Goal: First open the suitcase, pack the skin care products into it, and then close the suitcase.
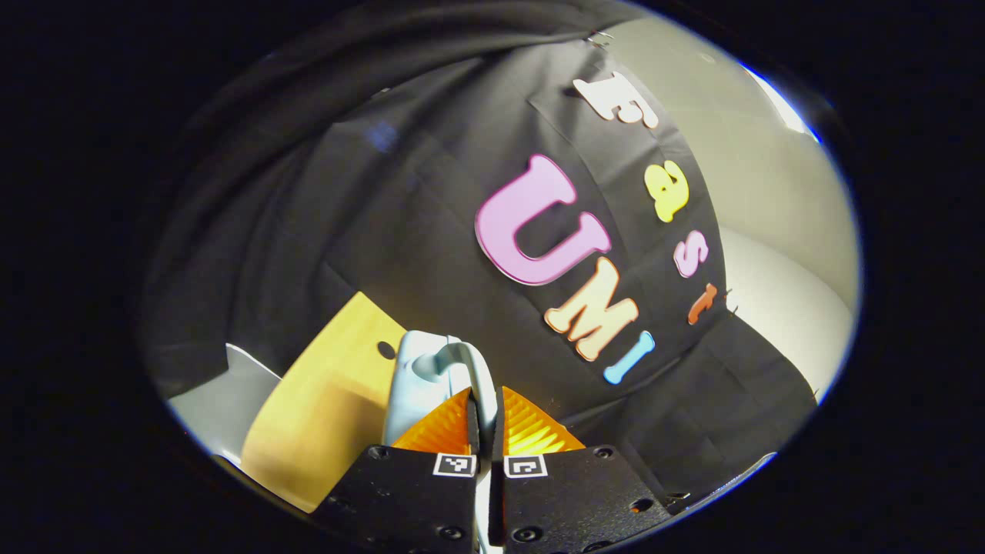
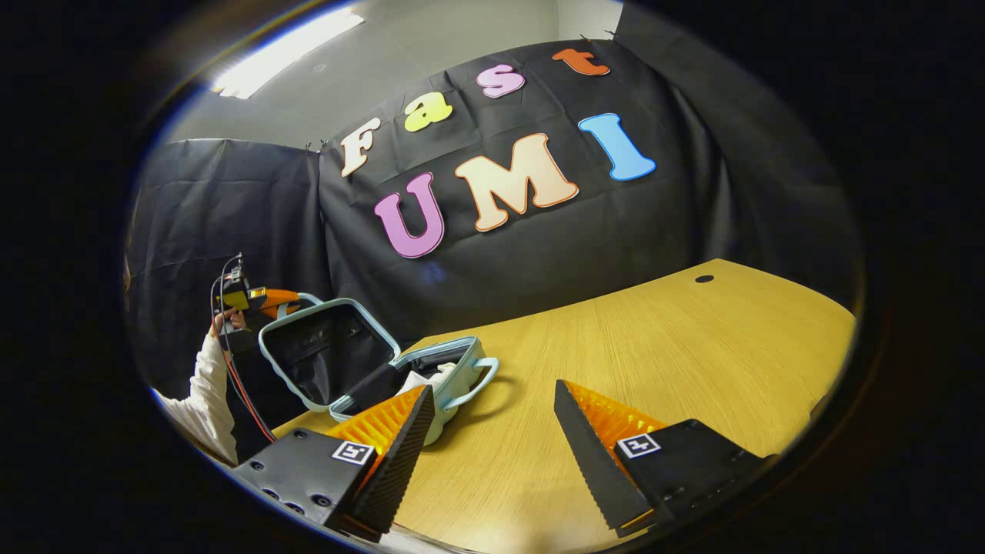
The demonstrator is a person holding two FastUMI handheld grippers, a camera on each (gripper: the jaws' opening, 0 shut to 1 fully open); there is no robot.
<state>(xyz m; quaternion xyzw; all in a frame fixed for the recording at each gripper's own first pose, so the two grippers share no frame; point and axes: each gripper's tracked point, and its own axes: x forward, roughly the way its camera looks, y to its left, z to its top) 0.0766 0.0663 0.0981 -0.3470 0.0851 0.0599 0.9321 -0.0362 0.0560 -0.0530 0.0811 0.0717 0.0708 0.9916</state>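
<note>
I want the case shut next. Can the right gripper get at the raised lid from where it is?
Probably yes: the right gripper is open, with bare table between it and the suitcase lid, which the left gripper holds up.

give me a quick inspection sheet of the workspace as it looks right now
surface: wooden table, with a small round hole near its far edge.
job's things: light blue suitcase lies open on the table, its lid raised; something white sits inside the base, too small to identify.
clutter: nothing seen on the bare table.
grippers: left gripper is shut on the lid's handle and holds the lid up; right gripper is open, empty, above the table near the suitcase.
cables: black and red cables hang from the left gripper beside a white sleeve.
surroundings: black cloth wall; ceiling light above.
</note>
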